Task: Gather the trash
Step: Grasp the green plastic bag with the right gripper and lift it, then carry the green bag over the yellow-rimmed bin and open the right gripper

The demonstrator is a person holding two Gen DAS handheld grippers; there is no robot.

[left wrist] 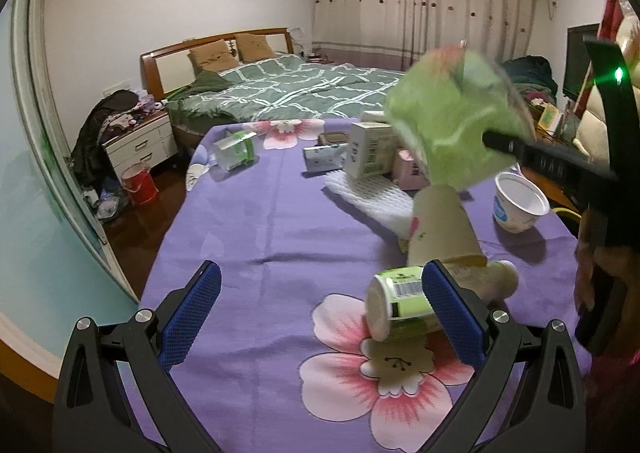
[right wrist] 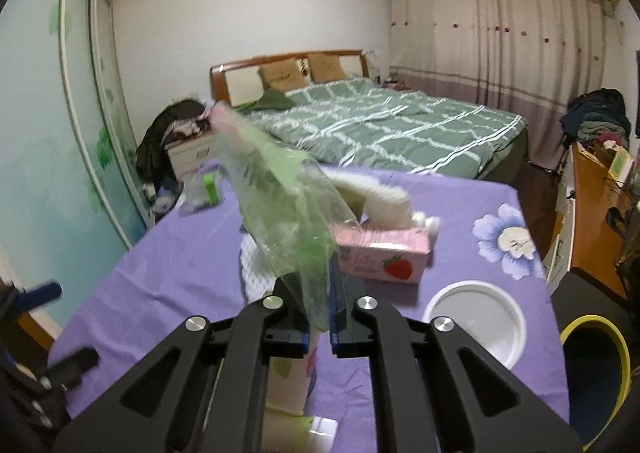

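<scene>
Two pairs of tongs work over a bench (left wrist: 248, 221) draped in a purple cloth printed with large pink and white flowers. The right tongs (right wrist: 320, 293) are clamped on a crumpled, translucent green plastic wrapper (right wrist: 288, 213) — its lower corner is pinched between the blue pads and the rest stands up above the jaws, clear of the cloth. From the left wrist view the same wrapper (left wrist: 452, 121) shows as a blurred green mass held in the air at the tip of the right tongs (left wrist: 490, 139), above the other litter.

The left tongs (left wrist: 320, 305) stand open with nothing between their blue textured pads (left wrist: 192, 313). A small green-and-white labelled bottle (left wrist: 400, 305) lies on its side on the cloth, right by the right-hand pad; whether they touch I cannot tell. Just behind it lies a brown cardboard tube (left wrist: 440, 229), and beside that a sheet of white foam netting (left wrist: 372, 197).

Further back stand a white carton with a barcode (left wrist: 368, 153) and a pink strawberry-printed carton (right wrist: 380, 257). A white plastic cup with a blue label (left wrist: 516, 205) sits near the right edge of the bench, and a clear packet with a green band (left wrist: 236, 151) lies well apart at the far left. Beyond the bench is a bed with a green checked quilt (left wrist: 288, 89).
</scene>
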